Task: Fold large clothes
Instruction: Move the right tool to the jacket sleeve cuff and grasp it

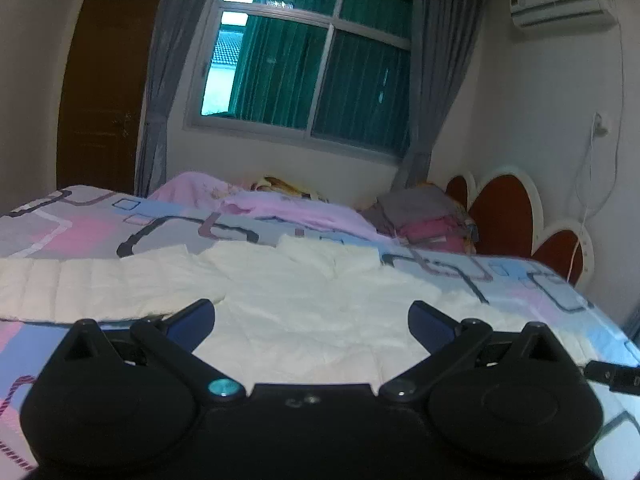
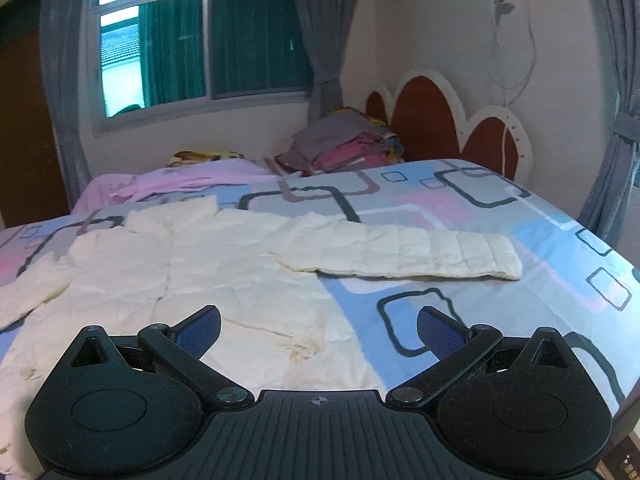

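Note:
A cream quilted jacket (image 1: 288, 300) lies flat on the bed, front up, with its sleeves spread out. In the left wrist view one sleeve (image 1: 80, 288) runs off to the left. In the right wrist view the jacket (image 2: 192, 264) fills the left half and the other sleeve (image 2: 420, 252) stretches right. My left gripper (image 1: 311, 320) is open and empty, low over the jacket's lower body. My right gripper (image 2: 319, 326) is open and empty, above the jacket's lower right hem.
The bed (image 2: 520, 208) has a blue, pink and grey patterned sheet. A pink blanket (image 1: 280, 204) and a stack of folded clothes (image 2: 344, 144) lie at the far side by the red and white headboard (image 2: 432, 120). A window (image 1: 308, 52) with grey curtains is behind.

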The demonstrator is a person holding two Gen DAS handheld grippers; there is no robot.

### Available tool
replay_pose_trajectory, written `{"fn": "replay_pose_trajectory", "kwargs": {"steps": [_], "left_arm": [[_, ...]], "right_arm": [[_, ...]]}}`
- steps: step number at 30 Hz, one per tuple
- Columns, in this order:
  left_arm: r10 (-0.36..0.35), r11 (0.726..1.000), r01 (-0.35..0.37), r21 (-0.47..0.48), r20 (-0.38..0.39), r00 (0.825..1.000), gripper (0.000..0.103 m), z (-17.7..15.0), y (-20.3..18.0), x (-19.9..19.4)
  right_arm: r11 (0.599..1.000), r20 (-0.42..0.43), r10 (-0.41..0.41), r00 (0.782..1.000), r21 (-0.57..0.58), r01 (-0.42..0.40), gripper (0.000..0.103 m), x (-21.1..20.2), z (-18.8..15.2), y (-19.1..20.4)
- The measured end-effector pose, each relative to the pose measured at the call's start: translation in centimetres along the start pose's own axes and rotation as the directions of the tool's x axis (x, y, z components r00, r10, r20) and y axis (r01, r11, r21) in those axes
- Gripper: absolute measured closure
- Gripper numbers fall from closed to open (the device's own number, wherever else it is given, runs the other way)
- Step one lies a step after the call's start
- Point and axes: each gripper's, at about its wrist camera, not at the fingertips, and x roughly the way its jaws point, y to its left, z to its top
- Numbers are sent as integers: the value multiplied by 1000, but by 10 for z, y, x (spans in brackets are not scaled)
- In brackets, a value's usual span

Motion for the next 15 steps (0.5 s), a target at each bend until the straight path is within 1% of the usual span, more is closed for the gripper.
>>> {"fn": "replay_pose_trajectory", "kwargs": {"steps": [5, 7, 8, 10, 12, 13, 15], "left_arm": [[-10, 999, 14, 47, -95, 995, 0, 1, -8, 33], [-47, 996, 56, 70, -133, 990, 1, 0, -14, 44], [-53, 995, 64, 77, -143, 988, 1, -2, -17, 49], [-25, 993, 42, 111, -152, 988, 1, -5, -26, 62], [13, 985, 17, 175, -171, 985, 1, -10, -39, 78], [23, 984, 9, 179, -177, 984, 2, -11, -43, 84], [8, 985, 25, 173, -190, 982, 6, -12, -51, 96]], "right_arm": [[994, -14, -57, 998, 94, 58, 0, 26, 11, -36], [986, -14, -71, 997, 147, 72, 0, 38, 17, -55], [983, -22, -86, 996, 163, 89, 0, 46, 19, -62], [978, -35, -107, 994, 178, 111, 0, 63, 23, -76], [974, -41, -122, 992, 186, 128, 0, 76, 29, -89], [973, -47, -132, 990, 184, 139, 0, 83, 30, -94], [971, -63, -142, 988, 188, 151, 0, 102, 33, -106]]}}
